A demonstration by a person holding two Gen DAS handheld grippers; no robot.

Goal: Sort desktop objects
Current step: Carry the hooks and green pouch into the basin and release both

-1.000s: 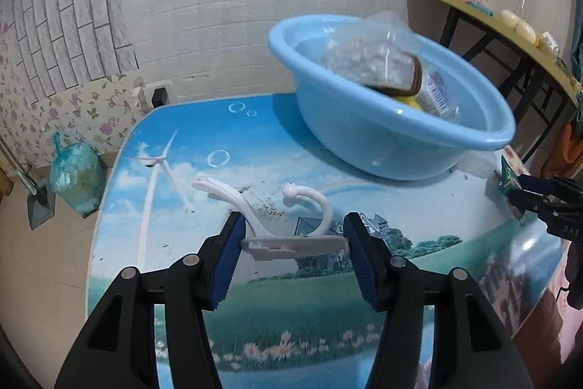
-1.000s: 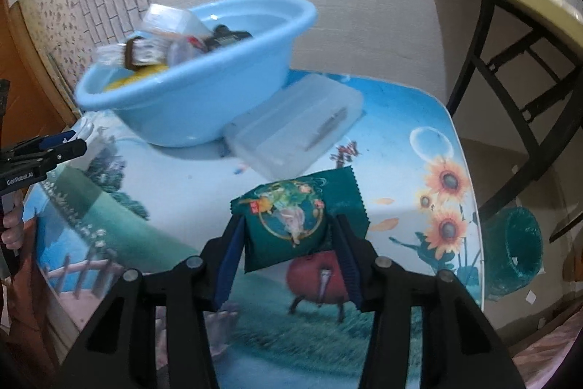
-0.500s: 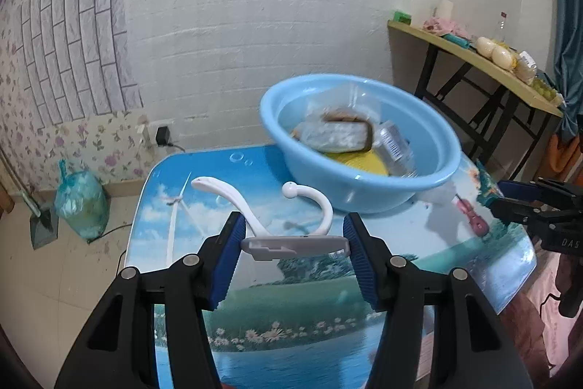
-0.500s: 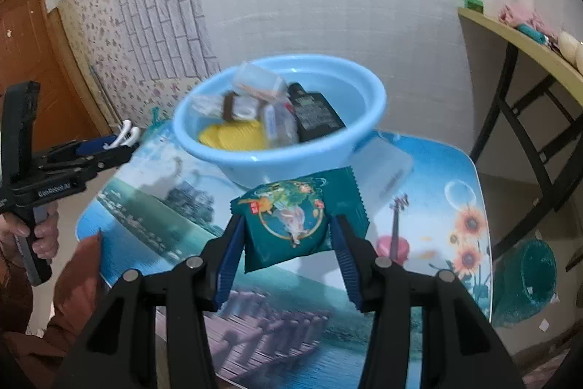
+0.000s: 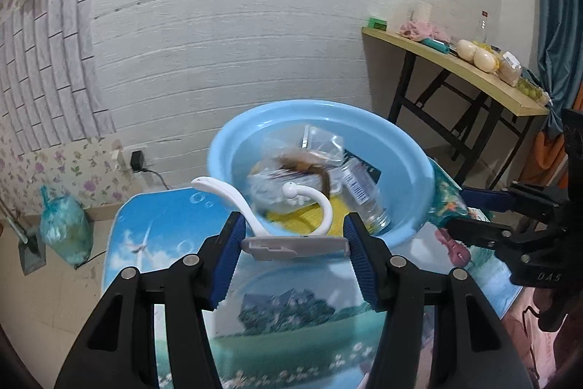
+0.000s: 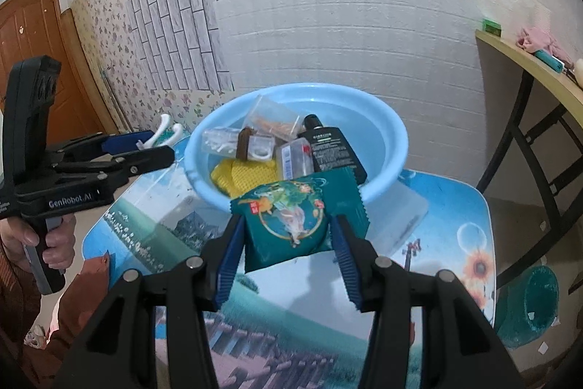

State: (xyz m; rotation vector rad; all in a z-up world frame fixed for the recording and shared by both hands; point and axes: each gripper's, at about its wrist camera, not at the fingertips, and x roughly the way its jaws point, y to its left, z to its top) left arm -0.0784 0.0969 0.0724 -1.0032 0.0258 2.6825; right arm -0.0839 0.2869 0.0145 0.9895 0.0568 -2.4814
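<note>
My left gripper (image 5: 293,245) is shut on a white double hook (image 5: 291,243) and holds it in the air in front of the blue basin (image 5: 233,141). My right gripper (image 6: 288,239) is shut on a green snack packet (image 6: 295,214) and holds it above the table, just before the basin (image 6: 386,130). The basin holds clear bags, a black bottle (image 6: 331,148), a small clear bottle and a yellow net. The left gripper also shows in the right wrist view (image 6: 145,148), the right gripper in the left wrist view (image 5: 459,210).
The low table (image 6: 455,206) has a picture-printed top. A clear plastic box (image 6: 400,217) lies beside the basin. A wooden side table (image 5: 455,68) with small things stands at the right. A green bin (image 6: 528,305) and a bagged bundle (image 5: 63,232) are on the floor.
Both grippers have risen well above the table with their objects and now look down into the basin. Their grip has not changed.
</note>
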